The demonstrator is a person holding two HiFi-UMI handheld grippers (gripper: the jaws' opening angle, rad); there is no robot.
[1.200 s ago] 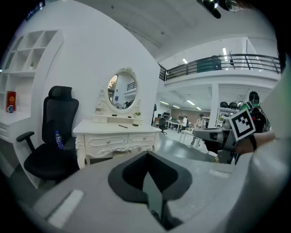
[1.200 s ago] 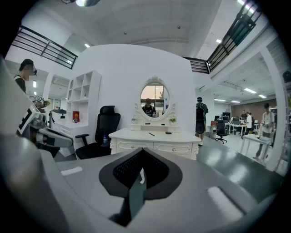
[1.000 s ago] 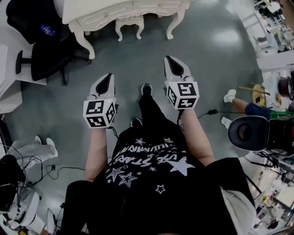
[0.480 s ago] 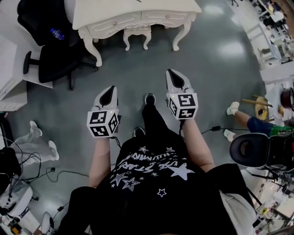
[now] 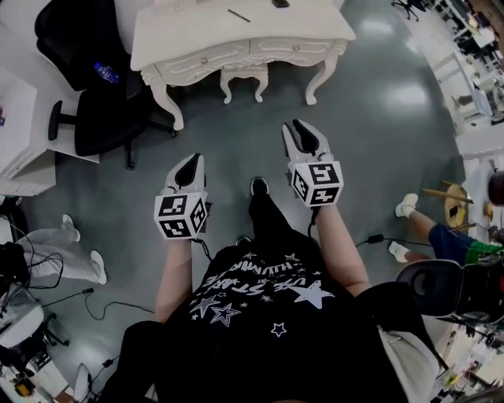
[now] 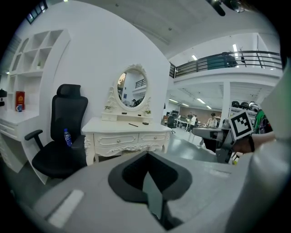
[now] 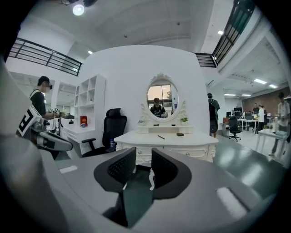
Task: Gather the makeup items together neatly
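Note:
A white dressing table [image 5: 236, 39] stands ahead, across the grey floor. On its top lie a thin dark pencil-like makeup item [image 5: 239, 15] and a small dark item [image 5: 280, 3]. Both show in the right gripper view as the pencil [image 7: 161, 136] and the small dark item [image 7: 180, 134], below an oval mirror [image 7: 162, 100]. My left gripper [image 5: 189, 164] is held over the floor, shut and empty. My right gripper [image 5: 303, 137] is level with it, open with nothing between its pads. Both are well short of the table.
A small white stool [image 5: 244, 79] sits under the table. A black office chair [image 5: 94, 102] with a blue bottle [image 5: 106, 72] on it stands to the table's left, by white shelving [image 5: 16, 134]. Another person's legs [image 5: 429, 232] and cables [image 5: 71, 295] are on the floor.
The dressing table has come further into the head view and nearer as the person walks toward it. Both grippers keep their pose, left shut and right open.

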